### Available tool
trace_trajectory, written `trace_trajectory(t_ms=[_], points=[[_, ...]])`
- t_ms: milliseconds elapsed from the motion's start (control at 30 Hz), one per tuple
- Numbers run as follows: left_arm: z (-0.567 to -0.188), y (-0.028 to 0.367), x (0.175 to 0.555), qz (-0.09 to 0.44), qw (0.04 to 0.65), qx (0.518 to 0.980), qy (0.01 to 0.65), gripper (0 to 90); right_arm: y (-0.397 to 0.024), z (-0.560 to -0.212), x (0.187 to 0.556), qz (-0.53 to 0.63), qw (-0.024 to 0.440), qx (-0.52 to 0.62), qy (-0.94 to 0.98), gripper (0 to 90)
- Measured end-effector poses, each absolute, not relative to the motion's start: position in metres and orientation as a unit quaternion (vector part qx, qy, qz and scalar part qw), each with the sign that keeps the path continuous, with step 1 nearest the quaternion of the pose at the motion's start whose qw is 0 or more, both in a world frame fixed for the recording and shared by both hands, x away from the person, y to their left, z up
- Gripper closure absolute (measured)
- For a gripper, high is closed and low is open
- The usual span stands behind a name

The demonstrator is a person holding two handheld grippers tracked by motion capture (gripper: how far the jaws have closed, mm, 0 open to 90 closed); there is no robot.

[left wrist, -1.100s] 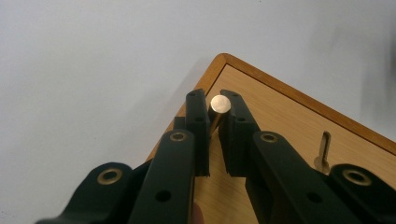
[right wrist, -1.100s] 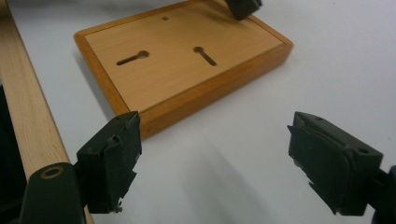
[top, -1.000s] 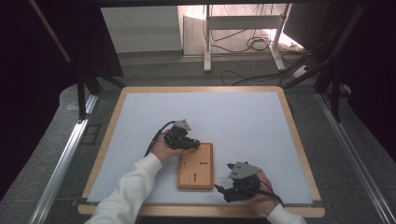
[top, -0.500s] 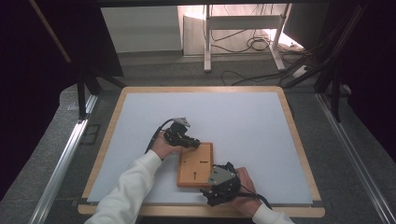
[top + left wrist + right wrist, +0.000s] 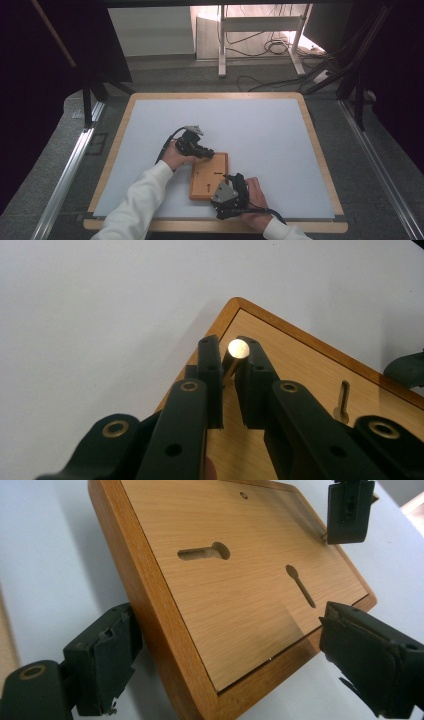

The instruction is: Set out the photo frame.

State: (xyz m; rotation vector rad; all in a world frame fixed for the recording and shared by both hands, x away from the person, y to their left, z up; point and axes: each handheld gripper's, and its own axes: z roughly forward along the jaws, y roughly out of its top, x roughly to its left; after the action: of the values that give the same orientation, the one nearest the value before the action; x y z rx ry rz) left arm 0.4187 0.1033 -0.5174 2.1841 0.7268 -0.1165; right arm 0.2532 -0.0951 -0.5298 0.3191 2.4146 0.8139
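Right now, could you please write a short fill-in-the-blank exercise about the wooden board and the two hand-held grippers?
1. The left hand-held gripper is shut on a small metal ____.
2. The right hand-held gripper has its jaws spread wide around a ____ of the wooden board.
3. The wooden board lies on a ____ mat.

Missing words: pin; corner; white

free: white mat (image 5: 260, 130) beyond board | obstacle: wooden board (image 5: 207, 177)
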Motion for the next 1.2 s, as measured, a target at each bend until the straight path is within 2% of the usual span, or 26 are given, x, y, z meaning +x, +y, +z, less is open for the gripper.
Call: trace_trajectory(t_ms=[333, 600, 733, 867, 1033, 1200], points=[[-0.517, 0.103, 0.418, -0.032, 0.408, 0.863, 0.297, 84.2, -0.094, -0.525, 0.246, 0.308, 0.341, 0.086, 0.884, 19.8], [-0.518, 0.103, 0.418, -0.028, 0.413, 0.858, 0.305, 84.3, -0.096, -0.516, 0.248, 0.313, 0.359, 0.075, 0.876, 30.0], [-0.519, 0.104, 0.419, -0.028, 0.415, 0.855, 0.310, 83.8, -0.095, -0.513, 0.247, 0.307, 0.356, 0.067, 0.880, 40.8], [-0.520, 0.105, 0.420, -0.029, 0.421, 0.850, 0.315, 82.8, -0.095, -0.508, 0.246, 0.301, 0.371, 0.054, 0.877, 46.8], [-0.519, 0.111, 0.420, -0.030, 0.426, 0.846, 0.319, 78.9, -0.097, -0.501, 0.246, 0.303, 0.385, 0.047, 0.870, 51.6], [-0.512, 0.128, 0.415, -0.007, 0.441, 0.831, 0.339, 67.3, -0.097, -0.499, 0.246, 0.300, 0.386, 0.040, 0.871, 52.8]])
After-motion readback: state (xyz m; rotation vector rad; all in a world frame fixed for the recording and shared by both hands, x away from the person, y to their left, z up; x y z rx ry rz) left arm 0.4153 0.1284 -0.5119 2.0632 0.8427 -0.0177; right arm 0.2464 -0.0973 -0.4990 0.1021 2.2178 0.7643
